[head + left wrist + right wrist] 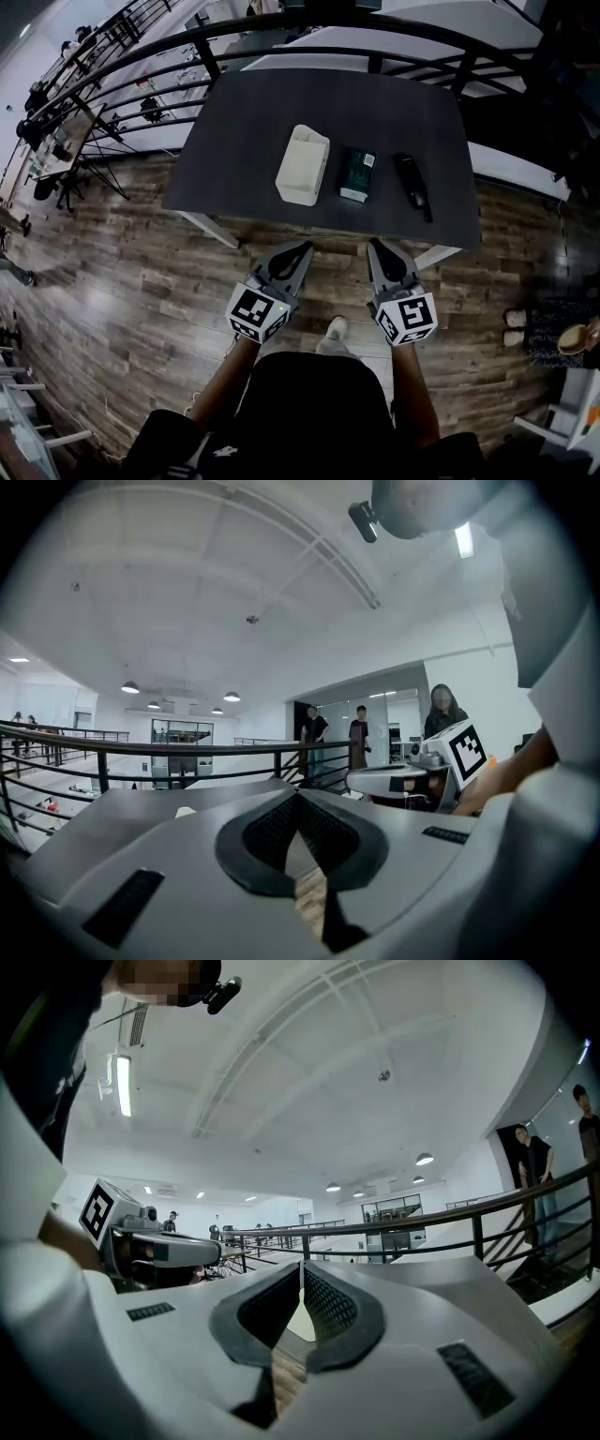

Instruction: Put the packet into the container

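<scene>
Left gripper and right gripper, both closed and empty, are hovering short of the tabletop. The green packet is lying ahead, lengthwise, just right of the white container and nearer the right gripper.

The packet lies on the table between container and another object.

One dark table is counted in the upper middle of the frame. On it are counted one white container, one green packet and one black oblong object. Two grippers are counted lower down: the left gripper and the right gripper.
</scene>
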Demonstrator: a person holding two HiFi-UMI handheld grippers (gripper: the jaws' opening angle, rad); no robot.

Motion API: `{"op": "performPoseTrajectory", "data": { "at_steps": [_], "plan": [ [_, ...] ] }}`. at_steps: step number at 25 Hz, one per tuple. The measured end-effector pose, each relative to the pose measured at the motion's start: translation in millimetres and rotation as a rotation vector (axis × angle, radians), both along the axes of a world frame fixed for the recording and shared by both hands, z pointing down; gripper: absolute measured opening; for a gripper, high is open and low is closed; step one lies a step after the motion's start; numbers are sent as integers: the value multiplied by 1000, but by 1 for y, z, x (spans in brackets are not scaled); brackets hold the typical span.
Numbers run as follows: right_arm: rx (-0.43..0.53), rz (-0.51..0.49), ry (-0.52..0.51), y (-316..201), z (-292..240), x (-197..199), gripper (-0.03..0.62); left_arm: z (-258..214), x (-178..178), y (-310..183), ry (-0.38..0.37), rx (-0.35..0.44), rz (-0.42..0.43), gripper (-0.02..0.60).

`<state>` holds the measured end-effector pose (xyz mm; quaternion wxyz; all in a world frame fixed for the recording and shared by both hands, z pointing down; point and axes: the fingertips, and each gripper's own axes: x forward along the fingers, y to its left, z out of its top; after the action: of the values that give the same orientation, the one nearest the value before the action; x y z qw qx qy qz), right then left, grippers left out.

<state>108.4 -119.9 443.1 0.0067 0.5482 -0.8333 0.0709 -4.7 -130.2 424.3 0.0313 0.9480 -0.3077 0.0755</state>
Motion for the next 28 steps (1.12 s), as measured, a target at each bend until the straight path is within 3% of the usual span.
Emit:
{"op": "performPoseTrajectory", "data": {
  "at_steps": [13,22,28],
  "plan": [
    [-35,13,4,-65,14,23,3,15,21,-70,-33,-32,-1,5],
    [-83,104,20,-137,23,31,3,22,29,-148,0,-39,62,5],
    [-150,159,15,-180,38,26,3,25,12,-197,11,-50,65,5]
  ]
}}
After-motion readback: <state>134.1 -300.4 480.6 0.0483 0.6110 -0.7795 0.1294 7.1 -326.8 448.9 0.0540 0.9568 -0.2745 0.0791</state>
